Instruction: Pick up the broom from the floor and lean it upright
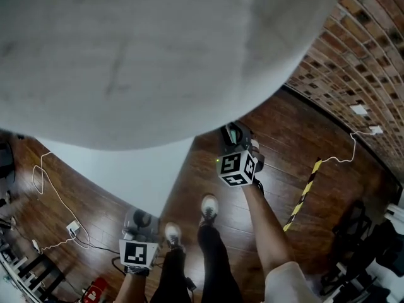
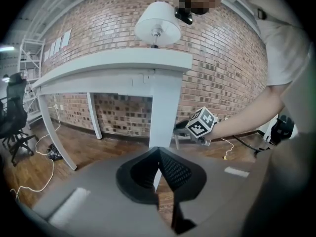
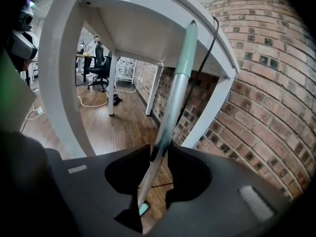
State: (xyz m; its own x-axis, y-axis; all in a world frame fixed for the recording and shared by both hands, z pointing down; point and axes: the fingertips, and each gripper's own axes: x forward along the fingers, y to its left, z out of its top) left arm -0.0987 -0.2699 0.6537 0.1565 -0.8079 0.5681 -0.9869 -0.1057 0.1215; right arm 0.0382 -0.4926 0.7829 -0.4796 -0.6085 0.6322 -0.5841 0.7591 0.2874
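**Broom propped on the table rim, right claw loose around its handle**

The left gripper (image 2: 158, 153) hangs low at 7 o'clock in the head view, beside the person's leg. Its own view shows the jaws together with nothing between them, and only a white table leg (image 2: 165, 107) beyond. It looks parked out of the way, since one claw is enough for a light pole.

The white table (image 1: 158, 55) fills the head view from 9 round to 2 o'clock and hides much of what stands under its edge.

Just right of centre in the head view, the right gripper (image 3: 159, 154) points down towards that edge. In its own view the broom (image 3: 176, 90) is nearly upright. The handle rises from 6 o'clock, passes between the jaws, and its tip meets the table rim at 12 o'clock. The jaws stand on either side of the handle with hardly a gap, and they do not seem to squeeze it. The table appears to carry the lean. The broom's head cannot be seen.

The brick wall (image 3: 266, 83) closes the scene at 3 o'clock in that view.

The lean looks made. Backing the claw off straight should keep the tip from sliding along the rim.
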